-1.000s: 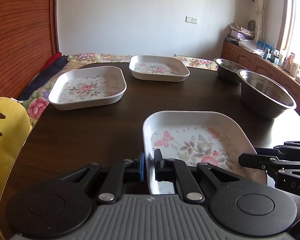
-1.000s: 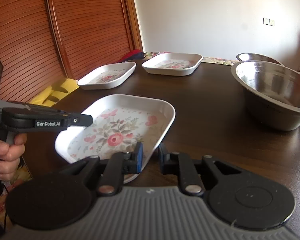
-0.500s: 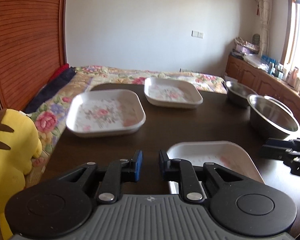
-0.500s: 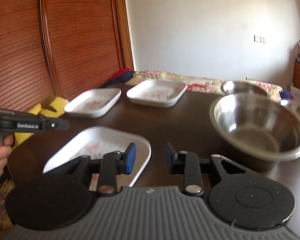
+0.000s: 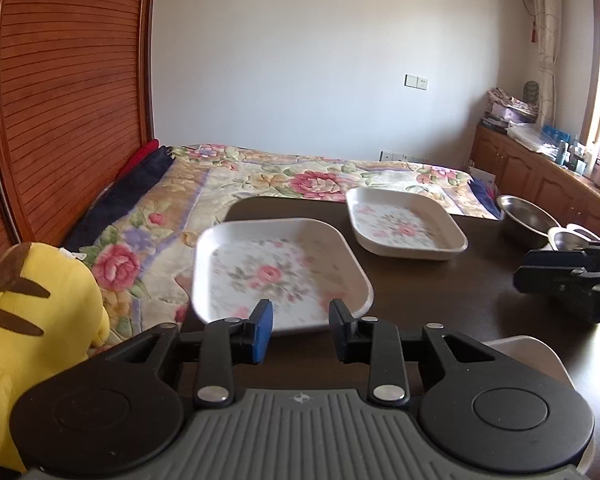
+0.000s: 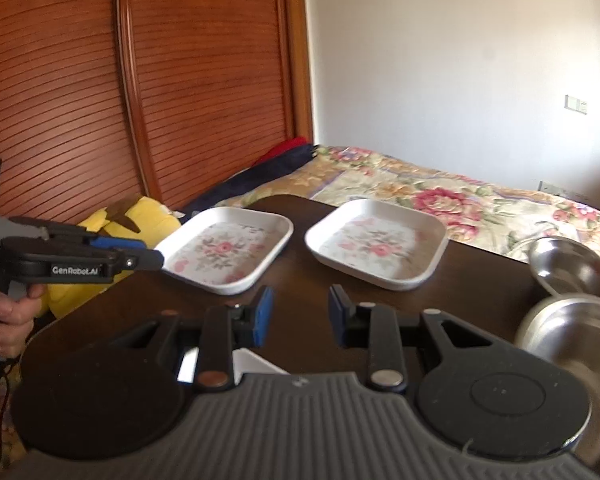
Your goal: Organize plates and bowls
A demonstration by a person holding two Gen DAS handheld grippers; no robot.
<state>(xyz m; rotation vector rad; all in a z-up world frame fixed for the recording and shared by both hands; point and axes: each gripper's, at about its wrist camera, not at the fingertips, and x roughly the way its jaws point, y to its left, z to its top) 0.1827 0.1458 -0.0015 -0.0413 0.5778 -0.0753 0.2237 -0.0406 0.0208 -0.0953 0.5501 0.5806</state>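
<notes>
Three white floral plates lie on the dark table (image 5: 440,292). One plate (image 5: 280,272) sits just beyond my left gripper (image 5: 300,330), which is open and holds nothing. A second plate (image 5: 404,228) lies farther right. The third, nearest plate (image 5: 532,352) shows only a corner under the left gripper's body. My right gripper (image 6: 298,314) is open and empty above bare table, facing the two far plates (image 6: 224,248) (image 6: 376,244). A small steel bowl (image 6: 572,264) and a larger steel bowl (image 6: 572,328) stand at its right.
A yellow plush toy (image 5: 28,320) sits off the table's left edge. Behind the table is a bed with a floral quilt (image 5: 300,176). A slatted wooden wall (image 6: 180,80) runs along the left, and low cabinets (image 5: 540,176) line the right wall. A hand (image 6: 8,312) holds the left gripper.
Both grippers have pulled back and risen from the nearest plate, and their jaws have widened. The left gripper's jaws, which stood narrow around that plate's rim, have let it go.
</notes>
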